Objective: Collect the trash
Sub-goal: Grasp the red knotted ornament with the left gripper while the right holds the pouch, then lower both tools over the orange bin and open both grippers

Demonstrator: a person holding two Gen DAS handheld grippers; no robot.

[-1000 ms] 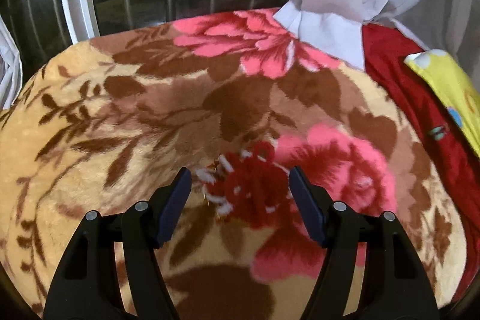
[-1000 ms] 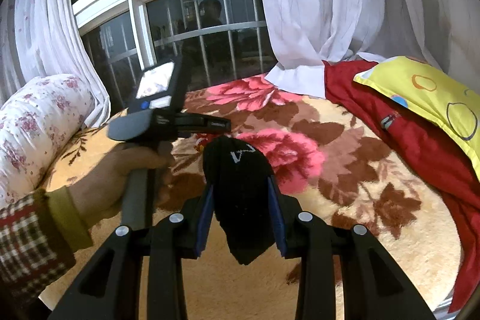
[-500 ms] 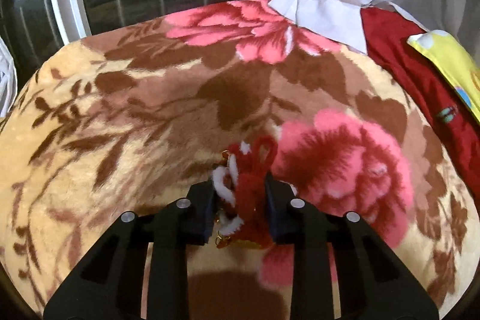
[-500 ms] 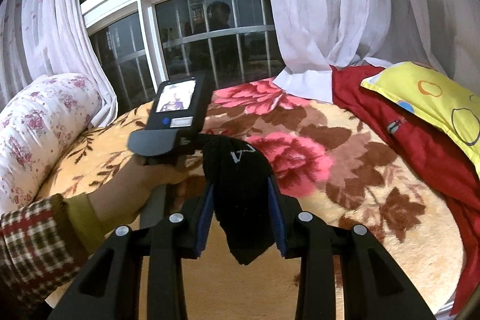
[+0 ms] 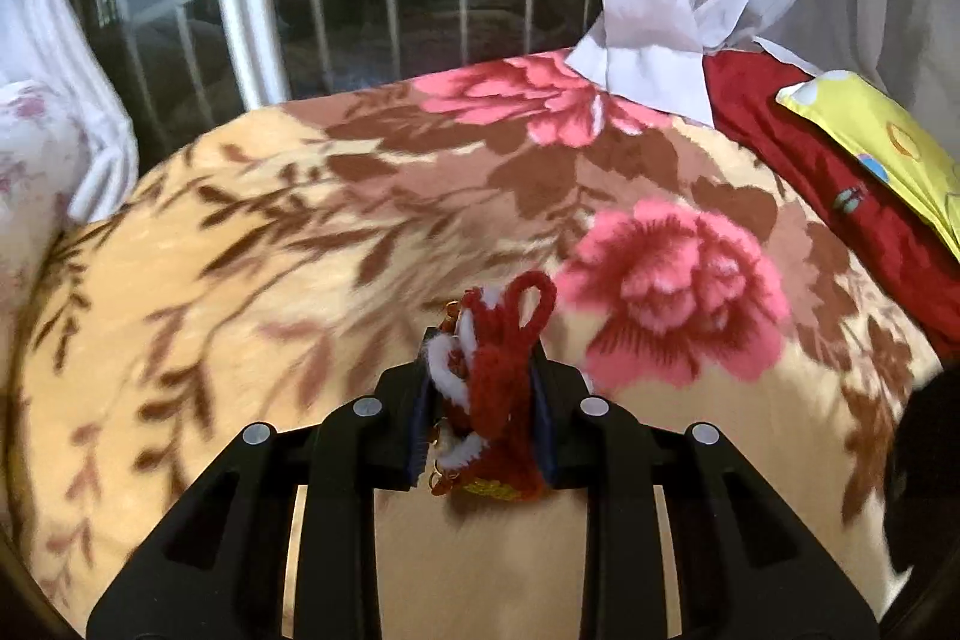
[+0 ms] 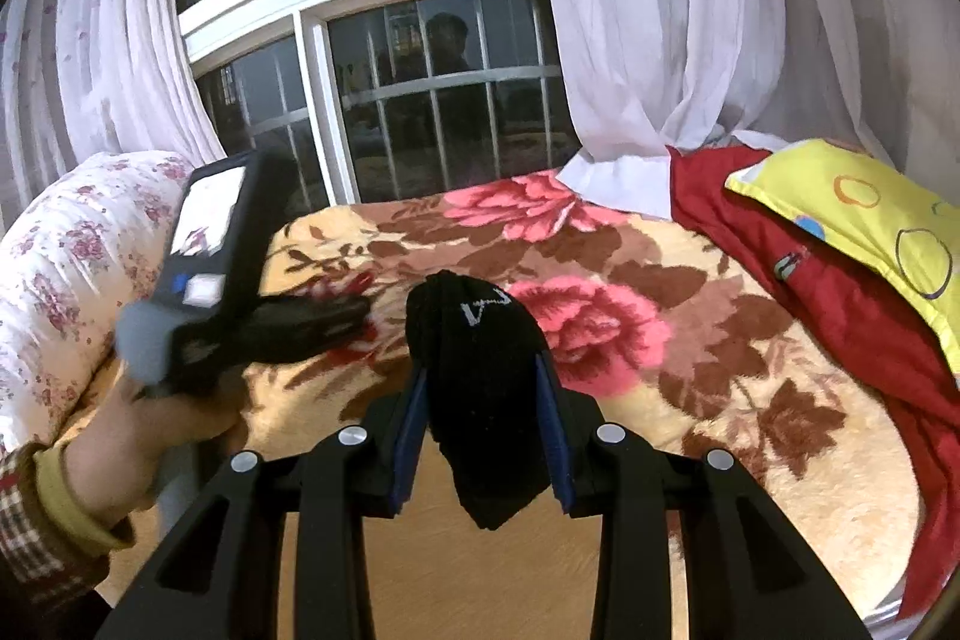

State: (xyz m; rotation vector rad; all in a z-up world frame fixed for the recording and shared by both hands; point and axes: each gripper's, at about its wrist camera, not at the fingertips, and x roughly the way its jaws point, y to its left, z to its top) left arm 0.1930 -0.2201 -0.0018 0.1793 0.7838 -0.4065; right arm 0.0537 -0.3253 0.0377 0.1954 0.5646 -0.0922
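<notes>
My left gripper [image 5: 480,400] is shut on a red and white fuzzy ornament [image 5: 495,370] with small gold bits, held just above the floral blanket [image 5: 300,250]. Its red loop sticks up past the fingertips. In the right wrist view my right gripper [image 6: 480,400] is shut on a black sock [image 6: 480,388] that hangs down between the pads. The left gripper [image 6: 312,322], blurred, shows there at the left in a person's hand [image 6: 138,436], with a phone [image 6: 207,232] mounted on top.
The blanket covers a bed below a barred window [image 6: 420,100] with white curtains [image 6: 690,10]. A red cloth [image 6: 840,304] and a yellow pillow [image 6: 870,220] lie at the right. A white flowered quilt roll [image 6: 66,268] sits at the left.
The left gripper closed on the red and white ornament, then lifted it and drew back from the blanket. The right gripper kept still with the sock.
</notes>
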